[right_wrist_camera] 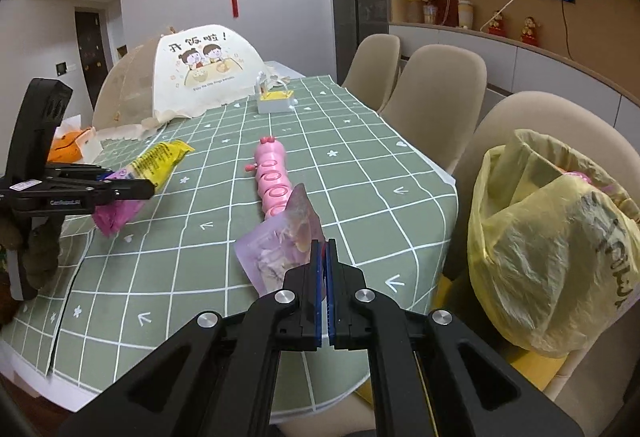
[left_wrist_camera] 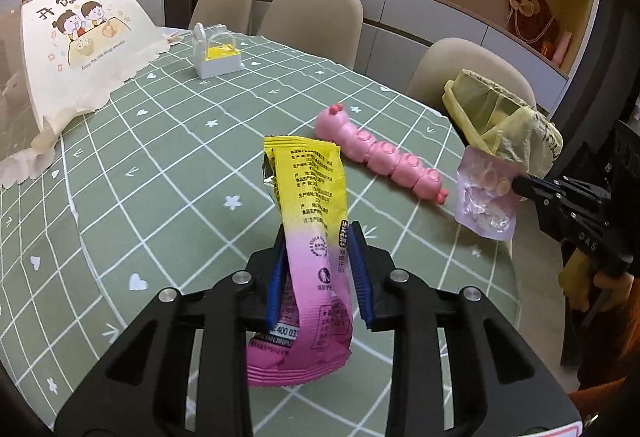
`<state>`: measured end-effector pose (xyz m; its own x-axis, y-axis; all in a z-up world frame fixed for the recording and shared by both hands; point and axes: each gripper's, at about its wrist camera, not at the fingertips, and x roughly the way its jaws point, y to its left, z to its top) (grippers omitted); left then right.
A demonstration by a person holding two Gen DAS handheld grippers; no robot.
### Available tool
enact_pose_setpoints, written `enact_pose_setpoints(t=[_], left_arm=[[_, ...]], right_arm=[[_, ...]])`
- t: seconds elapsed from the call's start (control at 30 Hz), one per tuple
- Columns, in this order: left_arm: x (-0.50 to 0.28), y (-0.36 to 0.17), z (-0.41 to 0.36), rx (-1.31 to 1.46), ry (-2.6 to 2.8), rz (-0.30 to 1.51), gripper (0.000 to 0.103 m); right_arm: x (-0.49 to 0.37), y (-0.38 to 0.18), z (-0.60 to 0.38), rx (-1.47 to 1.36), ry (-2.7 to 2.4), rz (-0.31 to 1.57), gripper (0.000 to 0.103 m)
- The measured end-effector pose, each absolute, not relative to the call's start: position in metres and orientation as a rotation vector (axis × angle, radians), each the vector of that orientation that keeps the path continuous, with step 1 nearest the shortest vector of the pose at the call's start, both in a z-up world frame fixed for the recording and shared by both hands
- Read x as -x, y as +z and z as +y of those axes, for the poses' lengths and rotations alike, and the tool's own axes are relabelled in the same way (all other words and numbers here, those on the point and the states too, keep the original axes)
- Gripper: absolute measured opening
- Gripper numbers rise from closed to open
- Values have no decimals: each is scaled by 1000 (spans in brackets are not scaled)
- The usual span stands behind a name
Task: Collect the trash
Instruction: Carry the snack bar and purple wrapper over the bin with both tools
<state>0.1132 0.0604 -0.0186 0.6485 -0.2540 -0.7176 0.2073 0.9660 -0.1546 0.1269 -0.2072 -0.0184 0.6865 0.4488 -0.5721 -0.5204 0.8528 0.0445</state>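
My left gripper [left_wrist_camera: 318,237] is shut on a yellow and pink snack wrapper [left_wrist_camera: 308,221] and holds it above the green checked tablecloth [left_wrist_camera: 168,165]. The wrapper also shows in the right wrist view [right_wrist_camera: 140,181], held by the left gripper [right_wrist_camera: 150,187]. My right gripper [right_wrist_camera: 323,243] is shut on a small lilac clear packet [right_wrist_camera: 280,249], held over the table's near right edge. The packet also shows in the left wrist view [left_wrist_camera: 486,197], at the tip of the right gripper [left_wrist_camera: 516,185]. A yellow trash bag [right_wrist_camera: 552,237] stands open on a chair to the right, also in the left wrist view [left_wrist_camera: 504,125].
A pink caterpillar toy [left_wrist_camera: 380,153] lies mid-table, also in the right wrist view [right_wrist_camera: 272,181]. A white mesh food cover [left_wrist_camera: 80,37] stands at the far left. A small white and yellow holder [left_wrist_camera: 218,57] sits at the back. Beige chairs [right_wrist_camera: 432,97] line the right side.
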Motion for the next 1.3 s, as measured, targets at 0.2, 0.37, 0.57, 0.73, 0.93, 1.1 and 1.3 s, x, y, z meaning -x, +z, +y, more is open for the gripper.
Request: enact_pose_setpoints(t=[0.2,0.37,0.57,0.73,0.93,1.1,1.3], left_arm=[[-123,-9,31,72,-291,802,28],[-137,12,-5,44,-352,740,28],[-170,49,-58,12,-433,641,28],[-204,74,-112,-22,-509,591,28],[-251,87,-183,-58,-599,621,28],[-285,79,-240,-105,-690,687,28],[-333,49,-297,-157,-744,839,28]], right_arm=[[-117,-5,-226,147,530,547,4],[-117,2,-250,145,499,525,4],[-124,14,-281,166,445,514,4],[-137,26,-318,177,381,513,4],[-149,31,-366,150,272,515,4],[-153,25,-395,127,223,530,4],[-157,12,-413,129,180,563,4]])
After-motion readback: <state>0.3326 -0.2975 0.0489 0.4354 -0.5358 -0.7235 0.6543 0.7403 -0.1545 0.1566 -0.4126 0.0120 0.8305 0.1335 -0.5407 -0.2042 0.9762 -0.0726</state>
